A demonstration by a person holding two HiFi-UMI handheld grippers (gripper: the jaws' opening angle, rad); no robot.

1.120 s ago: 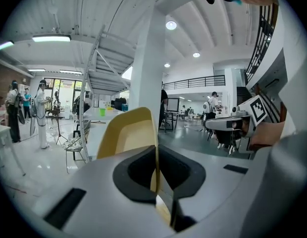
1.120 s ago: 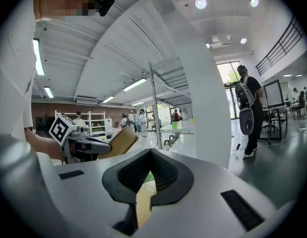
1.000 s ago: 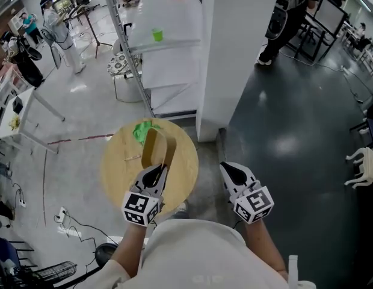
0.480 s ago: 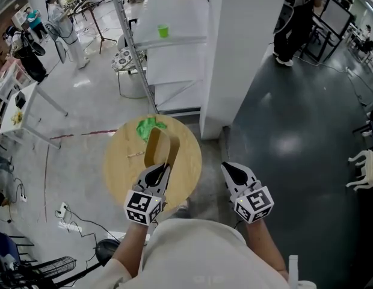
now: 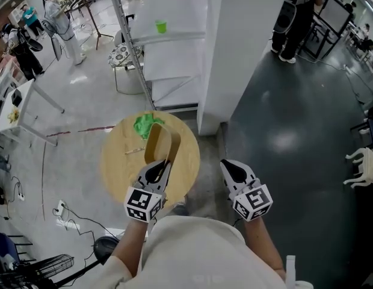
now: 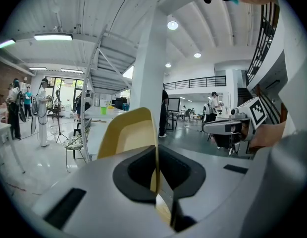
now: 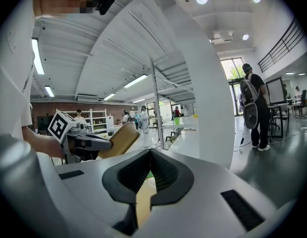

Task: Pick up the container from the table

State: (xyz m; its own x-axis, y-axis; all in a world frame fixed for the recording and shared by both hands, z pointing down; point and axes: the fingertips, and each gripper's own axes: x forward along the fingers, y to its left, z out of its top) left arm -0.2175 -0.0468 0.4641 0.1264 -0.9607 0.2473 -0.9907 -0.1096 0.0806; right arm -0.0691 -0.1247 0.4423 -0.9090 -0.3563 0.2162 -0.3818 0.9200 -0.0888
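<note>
Our left gripper (image 5: 159, 167) was clamped narrowly on one thin side wall of the container (image 5: 159, 144). In the left gripper view the tan wall ran edge-on between the two pads, and the rest of the container rose ahead of the jaws. Seen from the right gripper view, the container stuck out from the left gripper against the open room, and we saw nothing beneath it. From the head view it hung over the round wooden table (image 5: 120, 167), standing on edge rather than lying flat.

Our right gripper (image 5: 228, 166) hovered off the table's right edge, well apart from the container. Its jaws met at the tips and had nothing between them.

On the far side of the table lay a crumpled green thing (image 5: 145, 125), and near it a thin stick-like item (image 5: 134, 151); we could not tell what either was. Beyond the table stood a white pillar (image 5: 231, 53).

We judged that the pick-up itself looked done and that we were carrying the container clear of the table. Any next move called for a steady squeeze and a level wrist, since the grip rested on a single thin wall that might bend or slide.
</note>
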